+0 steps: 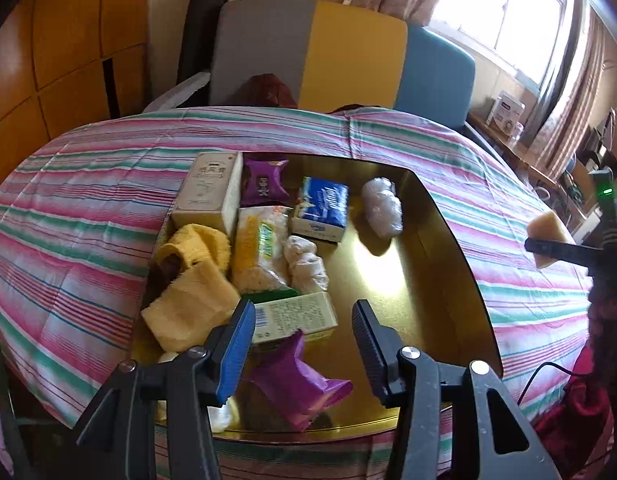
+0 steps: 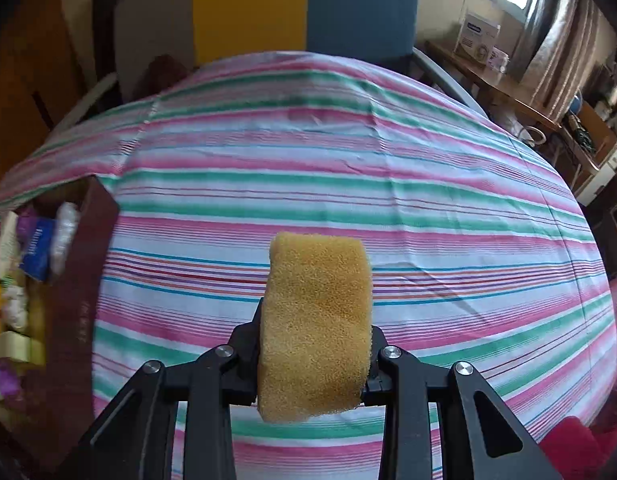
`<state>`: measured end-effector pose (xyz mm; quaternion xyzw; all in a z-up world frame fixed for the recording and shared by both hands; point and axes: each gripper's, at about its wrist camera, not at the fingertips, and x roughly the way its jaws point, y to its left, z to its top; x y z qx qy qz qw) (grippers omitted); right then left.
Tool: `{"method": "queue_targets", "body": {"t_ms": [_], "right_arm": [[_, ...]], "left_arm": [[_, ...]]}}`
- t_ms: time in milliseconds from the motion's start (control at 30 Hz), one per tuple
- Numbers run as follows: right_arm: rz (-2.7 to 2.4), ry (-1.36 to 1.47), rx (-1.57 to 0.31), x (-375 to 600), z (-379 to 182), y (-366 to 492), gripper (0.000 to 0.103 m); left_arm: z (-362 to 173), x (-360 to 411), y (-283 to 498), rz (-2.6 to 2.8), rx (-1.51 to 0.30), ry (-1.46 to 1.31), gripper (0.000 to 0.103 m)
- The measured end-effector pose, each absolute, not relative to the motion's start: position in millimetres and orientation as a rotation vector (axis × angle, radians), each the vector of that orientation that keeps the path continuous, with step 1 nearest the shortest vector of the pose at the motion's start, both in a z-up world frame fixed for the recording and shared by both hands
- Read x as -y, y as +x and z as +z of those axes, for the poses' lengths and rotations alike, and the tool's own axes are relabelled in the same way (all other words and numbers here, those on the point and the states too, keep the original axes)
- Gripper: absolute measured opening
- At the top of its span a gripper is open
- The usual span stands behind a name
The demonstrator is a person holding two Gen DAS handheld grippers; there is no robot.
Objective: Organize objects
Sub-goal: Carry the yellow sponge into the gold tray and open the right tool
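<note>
A gold-lined box sits on the striped cloth and holds several items: a beige carton, a purple packet, a blue tissue pack, yellow towels, a noodle bag, a green-white carton and a purple pouch. My left gripper is open and empty just above the box's near end. My right gripper is shut on a yellow sponge, held above the cloth right of the box. The sponge also shows at the left wrist view's right edge.
The striped cloth covers the table. A grey, yellow and blue chair back stands behind it. A wooden cabinet is at the left. A side desk with a white box is under the window at the right.
</note>
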<state>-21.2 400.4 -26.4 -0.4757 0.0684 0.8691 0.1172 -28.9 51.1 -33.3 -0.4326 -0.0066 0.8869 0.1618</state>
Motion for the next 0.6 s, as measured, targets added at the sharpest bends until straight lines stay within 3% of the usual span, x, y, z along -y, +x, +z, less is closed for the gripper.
{"method": "queue_targets", "body": {"t_ms": [233,600], "right_arm": [[2.847,-1.443,-0.096,-268.4,6.2,-24.1,0.034],[2.816,-1.718,-0.023,-176.3,-60.9,-73.9,0.035]], "left_arm": [[-31.7,-14.4,-29.1,2.600,0.096,-1.254,0.051],[-40.0,13.0,-29.4,2.623,0.143,-1.296,0.051]]}}
